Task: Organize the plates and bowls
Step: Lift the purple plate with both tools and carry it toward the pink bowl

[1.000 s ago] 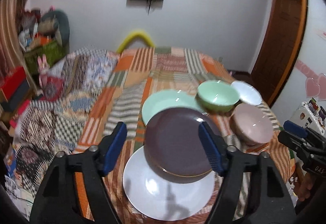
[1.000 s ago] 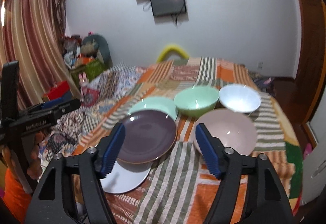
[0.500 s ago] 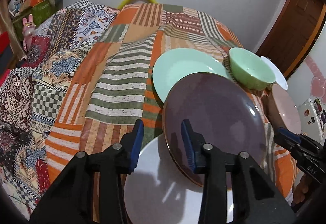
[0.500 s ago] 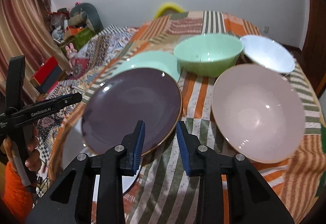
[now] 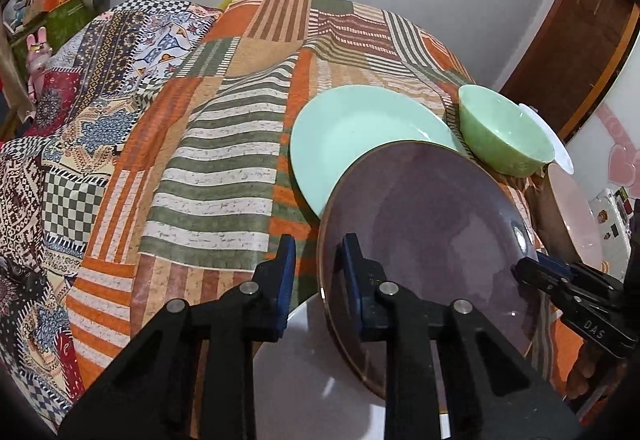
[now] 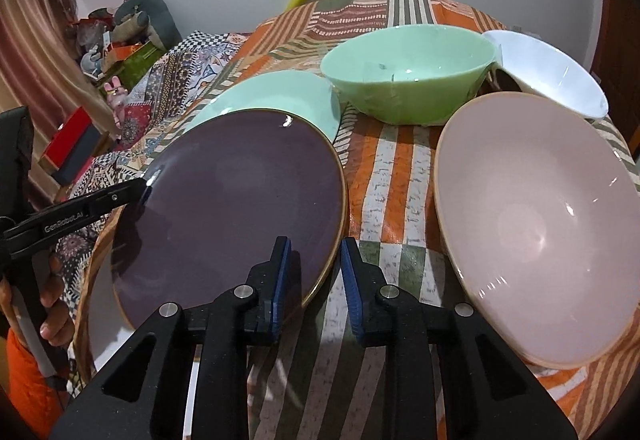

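Left wrist view: left gripper (image 5: 318, 244) straddles the left rim of the purple plate (image 5: 432, 240). One pad is over the plate face, the other outside the edge. Jaws are closing with the rim between them. I see a sliver of quilt (image 5: 224, 168) between the outer pad and the rim, so I wouldn't call it clamped yet.

Right wrist view: right gripper (image 6: 315, 244) does the same on the opposite rim, mirrored. Its inner pad is over the plate and its outer pad sits just past the gold edge. It's closing too, rim in the gap, pads not visibly seated.

Key geometry: the plate is round, so it has no long axis. What matters is the line between the two grip points, and that runs roughly across the plate's full width. The plate lies straight ahead of and below both grippers, between them. Neither hand is nearer, since each has its own side.

Plate position: it sits partly on the white plate (image 5: 312, 380), with its far edge overlapping the mint plate (image 5: 360, 136). Green bowl (image 5: 504, 136), pink bowl (image 6: 532, 216) and white bowl (image 6: 548, 72) are off to the right, with the pink bowl just beside it.

My read: a two-handed lift comes next. Both bites look shallow, so uneven clamping could tip the plate.
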